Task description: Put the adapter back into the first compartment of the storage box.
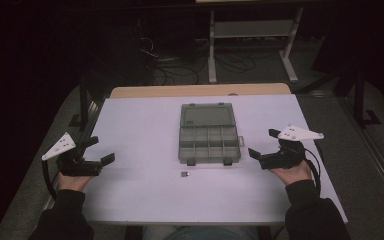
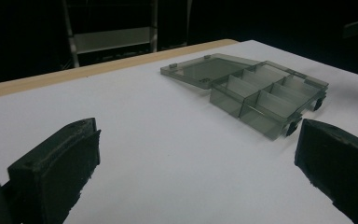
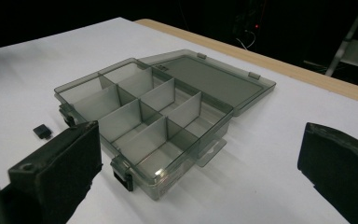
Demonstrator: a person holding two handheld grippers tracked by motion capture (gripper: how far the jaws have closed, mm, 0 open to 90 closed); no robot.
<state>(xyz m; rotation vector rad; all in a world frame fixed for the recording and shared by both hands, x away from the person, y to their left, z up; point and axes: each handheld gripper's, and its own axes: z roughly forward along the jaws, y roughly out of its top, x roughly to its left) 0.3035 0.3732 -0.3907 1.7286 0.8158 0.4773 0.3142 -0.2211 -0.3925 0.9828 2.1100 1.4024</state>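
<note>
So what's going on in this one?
A person holds the left gripper and the right gripper, both open and empty, on either side of a grey compartment box on the white table. Its lid lies open and flat. A small dark piece sits untouched just in front.

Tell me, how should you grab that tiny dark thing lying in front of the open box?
Probably from straight above. The tiny dark piece lies flat and low on the white table, apart from the open compartment box, so nothing blocks it. Pinch its two opposite short sides with the fingers. The right gripper looks a bit nearer; its jaws stand open.
</note>
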